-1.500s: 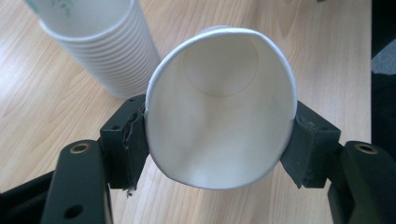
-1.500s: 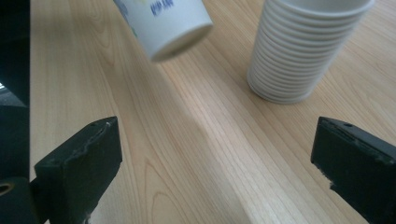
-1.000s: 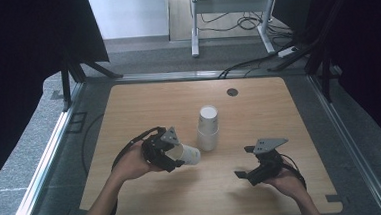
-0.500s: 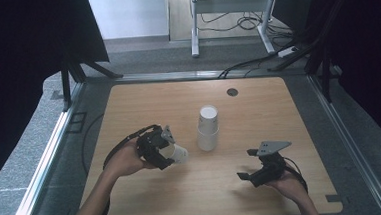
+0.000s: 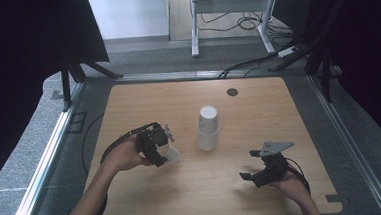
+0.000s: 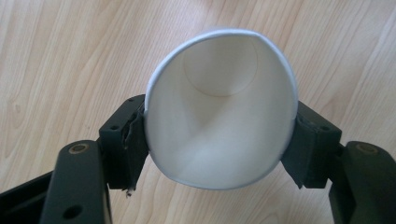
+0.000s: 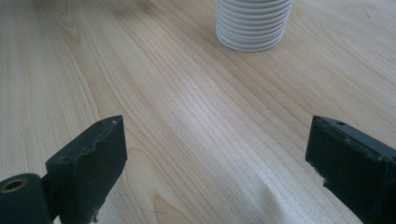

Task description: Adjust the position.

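I note the left gripper (image 6: 219, 140) clamped on a single white cup (image 6: 222, 109); the right gripper (image 7: 215, 158) gapes, unladen; the cup stack (image 5: 208, 128) stands mid-frame between them.

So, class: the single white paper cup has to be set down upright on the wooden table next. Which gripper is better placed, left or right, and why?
Left. The left gripper already clamps the white paper cup above the wooden table. The right gripper is open and holds nothing, off to the side of the stack of white paper cups.

Table (image 5: 278, 107) is pale wood grain with a soft sheen. Paper cup (image 6: 219, 112) looks smooth and matt white; the stack of cups (image 7: 254, 23) is ribbed, and the jaws are matt black plastic.
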Available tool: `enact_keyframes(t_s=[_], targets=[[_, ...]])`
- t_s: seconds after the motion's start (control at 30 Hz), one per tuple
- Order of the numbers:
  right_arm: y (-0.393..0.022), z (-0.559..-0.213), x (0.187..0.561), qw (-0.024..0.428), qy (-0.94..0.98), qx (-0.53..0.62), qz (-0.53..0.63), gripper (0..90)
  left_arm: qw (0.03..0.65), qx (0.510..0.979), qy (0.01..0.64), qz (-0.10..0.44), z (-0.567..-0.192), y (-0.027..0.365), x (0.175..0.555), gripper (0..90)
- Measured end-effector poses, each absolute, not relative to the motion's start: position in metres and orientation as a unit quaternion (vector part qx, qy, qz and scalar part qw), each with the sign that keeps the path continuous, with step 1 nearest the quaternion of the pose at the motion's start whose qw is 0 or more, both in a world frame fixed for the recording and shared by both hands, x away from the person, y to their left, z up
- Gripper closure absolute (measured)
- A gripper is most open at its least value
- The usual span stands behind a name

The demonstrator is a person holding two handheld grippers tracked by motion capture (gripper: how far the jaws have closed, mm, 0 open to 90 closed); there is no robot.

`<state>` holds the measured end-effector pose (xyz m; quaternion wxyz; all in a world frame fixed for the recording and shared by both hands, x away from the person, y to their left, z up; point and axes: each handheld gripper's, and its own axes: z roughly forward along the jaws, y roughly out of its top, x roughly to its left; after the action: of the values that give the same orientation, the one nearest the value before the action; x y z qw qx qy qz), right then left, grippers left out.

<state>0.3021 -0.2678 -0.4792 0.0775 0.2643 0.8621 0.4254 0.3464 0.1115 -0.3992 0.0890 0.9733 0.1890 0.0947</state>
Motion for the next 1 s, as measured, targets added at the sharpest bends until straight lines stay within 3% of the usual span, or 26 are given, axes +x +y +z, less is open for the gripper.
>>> enact_keyframes(t_s=[0.53,1.0], targets=[[-0.267,-0.479,0.301,0.073,0.866,0.259,0.422,6.9,-0.015,0.984,0.157,0.084,-0.411,0.096,0.355,31.0],[-0.266,-0.481,0.301,0.067,0.869,0.255,0.419,7.4,-0.055,0.985,0.15,0.068,-0.419,0.084,0.363,29.8]])
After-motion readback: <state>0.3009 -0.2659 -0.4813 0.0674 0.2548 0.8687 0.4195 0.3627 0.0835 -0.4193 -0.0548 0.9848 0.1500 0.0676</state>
